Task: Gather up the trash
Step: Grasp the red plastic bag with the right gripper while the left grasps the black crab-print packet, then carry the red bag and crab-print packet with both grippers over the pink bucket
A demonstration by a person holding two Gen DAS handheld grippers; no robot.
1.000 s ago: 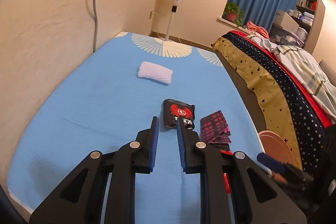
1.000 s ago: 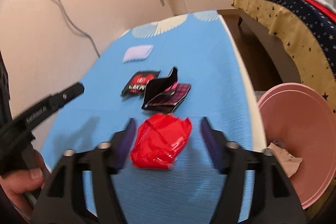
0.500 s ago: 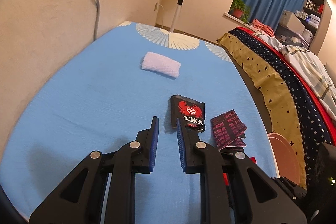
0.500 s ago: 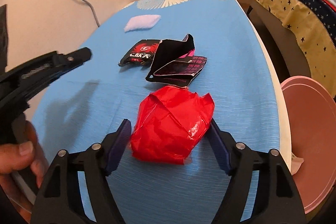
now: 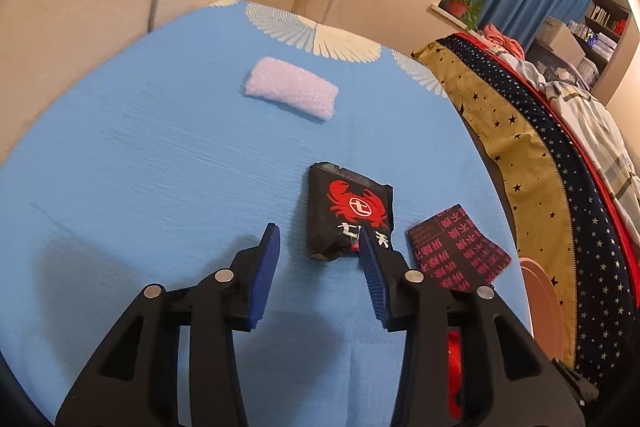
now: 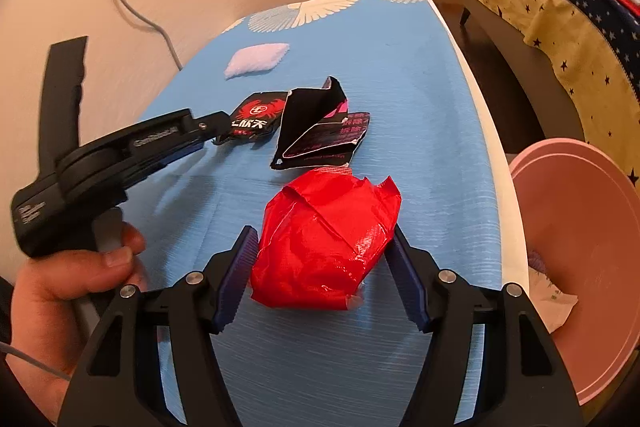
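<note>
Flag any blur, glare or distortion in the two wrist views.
Left wrist view: strong fisheye bowing of the blue tablecloth edge, slight smear at left; the left tool casts a soft shadow. Right wrist view: glossy highlights on the crumpled red plastic wrapper, sharp centre, dark corner vignette.

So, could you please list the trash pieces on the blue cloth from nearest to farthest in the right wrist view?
Red crumpled bag → black-and-pink wrapper → white padded piece.

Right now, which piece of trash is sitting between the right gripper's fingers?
The crumpled red plastic wrapper. The black crab-print packet and the black-and-pink wrapper lie farther up the blue table.
</note>
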